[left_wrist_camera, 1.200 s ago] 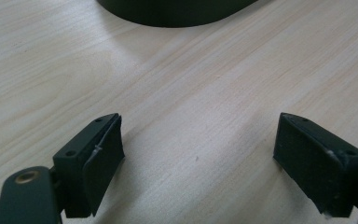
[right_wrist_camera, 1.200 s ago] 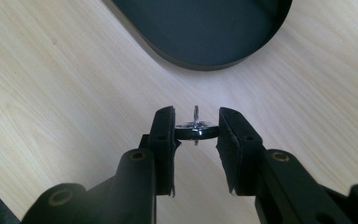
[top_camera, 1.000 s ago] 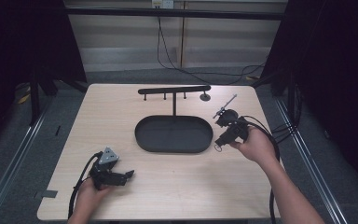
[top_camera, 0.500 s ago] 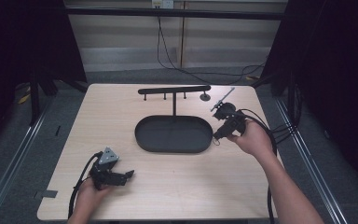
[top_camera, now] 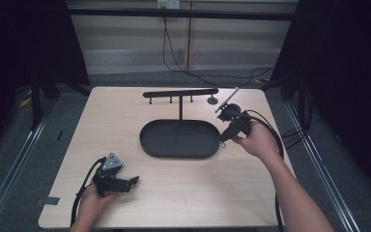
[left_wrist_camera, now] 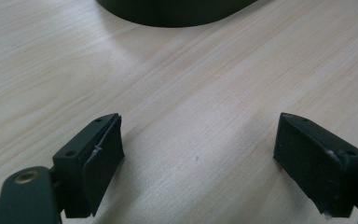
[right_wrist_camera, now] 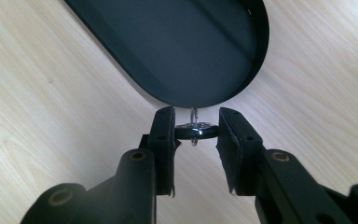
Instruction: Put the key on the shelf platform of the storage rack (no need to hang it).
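While clamped, ring [right_wrist_camera: 196, 129] between claw [right_wrist_camera: 196, 131] pads

Bare table [top_camera: 193, 188] front and left, oval tray [top_camera: 178, 140] mid, T-rack [top_camera: 180, 93] behind, prob. blocking the back.

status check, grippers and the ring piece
Right gripper shut on ring piece, at tray rim. Left gripper open, low over table. Nothing in the way.
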### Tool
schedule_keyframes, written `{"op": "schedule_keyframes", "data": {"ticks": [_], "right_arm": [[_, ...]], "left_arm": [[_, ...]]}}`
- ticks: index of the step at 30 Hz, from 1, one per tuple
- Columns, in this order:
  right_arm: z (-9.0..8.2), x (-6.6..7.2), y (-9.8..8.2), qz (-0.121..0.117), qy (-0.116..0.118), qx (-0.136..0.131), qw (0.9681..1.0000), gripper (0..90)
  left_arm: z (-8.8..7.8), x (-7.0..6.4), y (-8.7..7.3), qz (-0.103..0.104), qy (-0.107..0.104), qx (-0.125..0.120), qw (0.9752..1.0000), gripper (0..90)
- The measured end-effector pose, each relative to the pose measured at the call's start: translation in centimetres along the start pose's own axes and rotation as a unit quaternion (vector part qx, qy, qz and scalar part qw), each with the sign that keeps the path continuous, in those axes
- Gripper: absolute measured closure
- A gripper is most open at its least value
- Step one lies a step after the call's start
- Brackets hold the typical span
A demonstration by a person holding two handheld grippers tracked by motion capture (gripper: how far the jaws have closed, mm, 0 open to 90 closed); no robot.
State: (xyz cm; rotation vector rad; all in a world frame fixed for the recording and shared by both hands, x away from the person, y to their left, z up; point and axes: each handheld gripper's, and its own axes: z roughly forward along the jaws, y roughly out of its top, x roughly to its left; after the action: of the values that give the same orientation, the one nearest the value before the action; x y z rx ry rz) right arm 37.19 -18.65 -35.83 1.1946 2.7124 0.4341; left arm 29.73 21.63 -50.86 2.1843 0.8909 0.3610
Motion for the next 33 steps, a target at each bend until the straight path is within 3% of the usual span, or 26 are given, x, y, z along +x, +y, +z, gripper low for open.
{"op": "schedule_keyframes", "data": {"ticks": [18,33], "right_arm": [[0.6,-0.6,0.7,0.010,0.000,-0.008,0.9999,67.5],[1.6,0.2,2.2,0.004,-0.013,-0.011,0.9998,67.6]], "left_arm": [[0.0,0.0,0.0,0.000,0.000,0.000,1.0000,15.2],[0.0,0.0,0.0,0.000,0.000,0.000,1.0000,15.1]]}}
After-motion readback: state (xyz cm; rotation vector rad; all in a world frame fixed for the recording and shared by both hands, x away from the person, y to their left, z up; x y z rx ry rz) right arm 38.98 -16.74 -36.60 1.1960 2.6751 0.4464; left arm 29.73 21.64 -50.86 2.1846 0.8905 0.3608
